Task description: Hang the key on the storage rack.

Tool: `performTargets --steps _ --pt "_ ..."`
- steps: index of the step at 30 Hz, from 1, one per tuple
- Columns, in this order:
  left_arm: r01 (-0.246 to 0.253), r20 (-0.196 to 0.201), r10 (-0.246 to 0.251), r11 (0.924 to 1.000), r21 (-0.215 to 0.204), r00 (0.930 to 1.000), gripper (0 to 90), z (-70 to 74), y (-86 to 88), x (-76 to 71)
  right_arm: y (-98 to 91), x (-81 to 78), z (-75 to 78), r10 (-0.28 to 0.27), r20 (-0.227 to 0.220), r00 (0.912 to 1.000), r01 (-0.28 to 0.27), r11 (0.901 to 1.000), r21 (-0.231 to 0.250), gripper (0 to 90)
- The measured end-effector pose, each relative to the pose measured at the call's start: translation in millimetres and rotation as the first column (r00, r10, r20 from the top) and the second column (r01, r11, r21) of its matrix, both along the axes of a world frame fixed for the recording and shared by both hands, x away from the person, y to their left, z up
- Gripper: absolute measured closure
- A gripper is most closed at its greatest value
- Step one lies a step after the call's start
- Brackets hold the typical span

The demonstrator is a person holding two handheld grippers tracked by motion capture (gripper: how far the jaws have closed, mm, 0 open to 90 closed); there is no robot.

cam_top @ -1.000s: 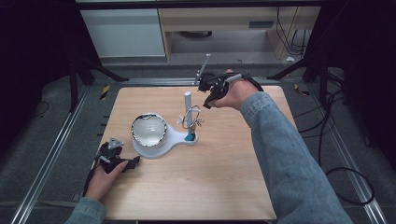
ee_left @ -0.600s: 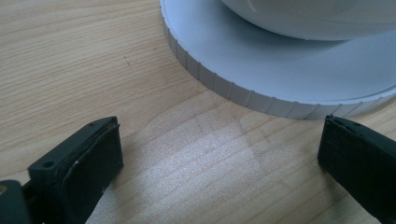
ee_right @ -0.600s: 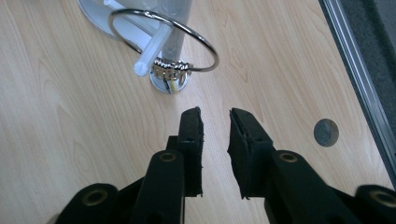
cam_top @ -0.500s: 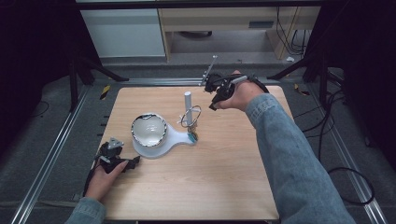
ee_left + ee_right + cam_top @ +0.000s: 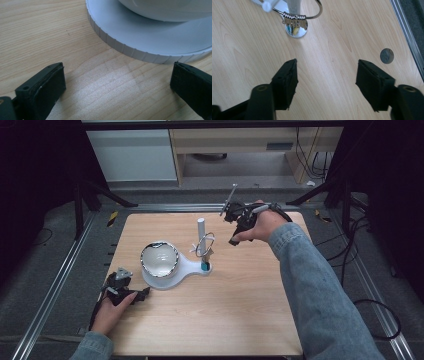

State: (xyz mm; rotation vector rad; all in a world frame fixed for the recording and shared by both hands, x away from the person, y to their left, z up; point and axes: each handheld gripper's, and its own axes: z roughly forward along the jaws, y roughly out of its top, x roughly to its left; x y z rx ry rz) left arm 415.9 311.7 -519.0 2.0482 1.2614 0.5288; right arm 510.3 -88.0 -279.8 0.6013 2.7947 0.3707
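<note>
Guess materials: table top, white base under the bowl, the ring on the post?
Table top: light wood or wood laminate, matte, visible grain.
White base: likely plastic, matte, ribbed moulded edge.
Ring: metal wire, shiny, glinting highlights.
Bowl: glossy white, probably ceramic; rim looks reflective.

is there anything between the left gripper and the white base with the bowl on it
Nothing visible. The left gripper sits low on the table with its jaws open, and bare wood runs from them to the ribbed edge of the white base. The bowl sits on that base.
</note>
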Motion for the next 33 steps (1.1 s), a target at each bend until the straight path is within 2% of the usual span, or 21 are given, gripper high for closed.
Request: performTargets --steps 4,9,14,23,33 --pt "0.000 0.000 0.000 1.0000 0.000 1.0000 0.0 0.0 0.0 0.0 -4.7 -1.1 -9.3 0.004 -0.015 0.9999 -0.004 0.9999 -0.012 22.7" --pt "0.000 0.000 0.000 1.0000 0.000 1.0000 0.0 0.0 0.0 0.0 -10.7 -0.3 -15.5 -0.039 -0.018 0.9991 0.039 0.9992 -0.001 15.5" --pt "0.000 0.000 0.000 1.0000 0.000 1.0000 0.0 0.0 0.0 0.0 -17.0 -0.2 -21.1 -0.051 -0.018 0.9985 0.051 0.9987 0.001 10.3" --pt "0.001 0.001 -0.001 1.0000 0.001 1.0000 0.0 0.0 0.1 0.1 -36.9 -2.7 -30.1 -0.089 0.024 0.9957 0.089 0.9959 0.016 6.6" --pt "0.001 0.001 -0.001 1.0000 0.000 1.0000 0.0 0.0 0.0 0.0 -69.2 -10.6 -44.4 -0.133 0.001 0.9911 0.133 0.9911 0.009 7.4"
